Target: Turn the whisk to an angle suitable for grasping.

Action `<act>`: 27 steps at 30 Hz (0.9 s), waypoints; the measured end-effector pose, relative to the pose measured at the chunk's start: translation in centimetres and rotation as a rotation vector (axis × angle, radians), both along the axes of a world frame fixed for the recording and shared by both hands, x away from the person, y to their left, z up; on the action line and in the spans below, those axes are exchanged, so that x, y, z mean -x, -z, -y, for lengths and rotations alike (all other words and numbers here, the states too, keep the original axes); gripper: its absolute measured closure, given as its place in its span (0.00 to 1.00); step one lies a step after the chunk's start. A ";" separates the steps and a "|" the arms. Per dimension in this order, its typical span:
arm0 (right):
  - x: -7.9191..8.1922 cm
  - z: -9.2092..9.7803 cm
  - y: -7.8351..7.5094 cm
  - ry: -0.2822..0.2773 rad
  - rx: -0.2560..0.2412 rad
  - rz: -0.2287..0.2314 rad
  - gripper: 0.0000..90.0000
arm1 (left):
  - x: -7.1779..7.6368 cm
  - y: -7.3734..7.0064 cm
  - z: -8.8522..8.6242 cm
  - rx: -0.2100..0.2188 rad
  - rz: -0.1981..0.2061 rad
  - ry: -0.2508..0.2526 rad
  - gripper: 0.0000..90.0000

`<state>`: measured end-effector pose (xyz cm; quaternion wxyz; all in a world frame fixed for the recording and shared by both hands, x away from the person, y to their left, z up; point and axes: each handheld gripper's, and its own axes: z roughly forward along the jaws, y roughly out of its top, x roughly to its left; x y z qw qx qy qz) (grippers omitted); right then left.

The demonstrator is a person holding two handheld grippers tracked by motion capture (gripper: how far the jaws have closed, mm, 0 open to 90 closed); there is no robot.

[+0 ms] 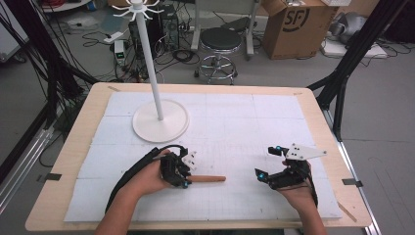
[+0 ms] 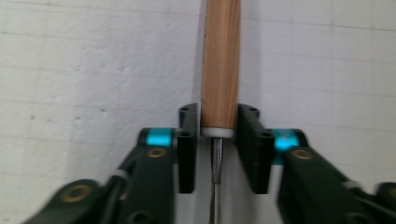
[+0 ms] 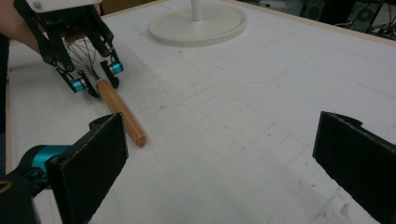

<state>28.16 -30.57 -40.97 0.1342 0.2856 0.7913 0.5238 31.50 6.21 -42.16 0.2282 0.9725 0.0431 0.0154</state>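
A whisk with a wooden handle [image 1: 208,178] lies low over the white mat [image 1: 235,122], handle pointing right. My left gripper [image 1: 183,179] is shut on it where the handle meets the wires. In the left gripper view the handle [image 2: 220,60] runs straight up from between the fingers [image 2: 187,140], which press its white collar. The right gripper view shows the left gripper [image 3: 95,79], the handle [image 3: 122,112] and the wire head [image 3: 84,51] behind those jaws. My right gripper [image 1: 268,161] stands open to the right of the handle's free end, nothing between its pads [image 3: 93,158].
A white stand [image 1: 160,120] with a round base, a tall pole and hooks at its top stands at the mat's back left; its base [image 3: 198,23] shows in the right gripper view. The wooden table edge [image 1: 323,127] frames the mat. A stool [image 1: 221,41] and box stand beyond.
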 end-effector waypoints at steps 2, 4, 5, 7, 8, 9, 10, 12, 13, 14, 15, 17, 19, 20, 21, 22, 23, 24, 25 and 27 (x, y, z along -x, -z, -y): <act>0.0 0.0 0.0 0.001 0.000 -0.001 0.02 | -0.1 0.0 -0.1 -0.002 0.004 -0.015 0.65; 0.0 0.0 0.0 0.000 0.001 0.001 0.02 | -0.1 0.0 -0.1 -0.003 0.005 -0.017 0.64; 0.0 0.0 0.0 0.000 0.001 0.000 0.02 | 0.0 -0.1 -0.1 0.000 0.000 -0.022 0.63; 0.0 0.0 0.0 -0.001 -0.001 -0.003 0.02 | 0.0 -0.1 0.0 0.005 -0.004 -0.017 0.63; 0.0 0.0 0.0 -0.001 -0.001 -0.003 0.02 | 0.0 -0.1 0.0 0.005 -0.004 -0.017 0.63; 0.0 -0.1 0.0 -0.002 0.001 0.000 0.02 | 0.1 -0.1 0.1 0.003 -0.004 -0.019 0.63; 0.0 -0.1 0.0 -0.003 0.001 0.000 0.02 | 0.1 -0.1 0.1 0.004 -0.004 -0.021 0.63; 0.0 -0.1 0.0 -0.002 0.000 0.002 0.02 | 0.1 -0.1 0.1 0.004 -0.007 -0.021 0.63; 0.0 -0.1 0.0 -0.003 -0.001 0.000 0.02 | 0.0 -0.2 0.1 0.002 -0.007 -0.014 0.64; -0.1 -0.1 0.0 -0.003 -0.001 -0.001 0.02 | 0.0 -0.2 0.2 0.001 -0.006 -0.016 0.64; -0.1 -0.1 0.0 -0.004 -0.002 0.001 0.02 | 0.0 -0.2 0.2 -0.010 -0.008 -0.021 0.65; 0.0 -0.1 -0.1 -0.003 -0.006 -0.002 0.02 | -0.1 -0.2 0.2 -0.026 -0.006 -0.024 0.66; 0.1 -0.1 -0.1 -0.001 -0.011 0.001 0.02 | -0.3 -0.2 0.4 -0.053 -0.005 -0.023 0.67; 0.1 0.0 -0.2 0.001 -0.009 0.001 0.02 | -0.3 -0.2 0.4 -0.051 -0.017 -0.018 0.68; 0.1 0.0 -0.2 0.002 -0.014 0.001 0.02 | -0.5 -0.2 0.5 -0.058 -0.022 -0.015 0.68; 0.0 0.1 -0.2 0.001 -0.015 0.006 0.02 | -0.5 -0.2 0.5 -0.058 -0.022 -0.015 0.69; 0.0 0.1 -0.2 0.003 -0.014 0.004 0.02 | -0.5 -0.2 0.5 -0.057 -0.027 -0.019 0.69; 0.0 0.1 -0.2 0.003 -0.014 0.001 0.02 | -0.5 -0.2 0.5 -0.059 -0.027 -0.015 0.69; 0.0 0.1 -0.1 0.001 -0.012 0.002 0.02 | -0.5 -0.2 0.5 -0.059 -0.028 -0.015 0.69; 0.0 0.0 -0.1 0.001 -0.011 -0.001 0.02 | -0.5 -0.2 0.6 -0.060 -0.028 -0.019 0.69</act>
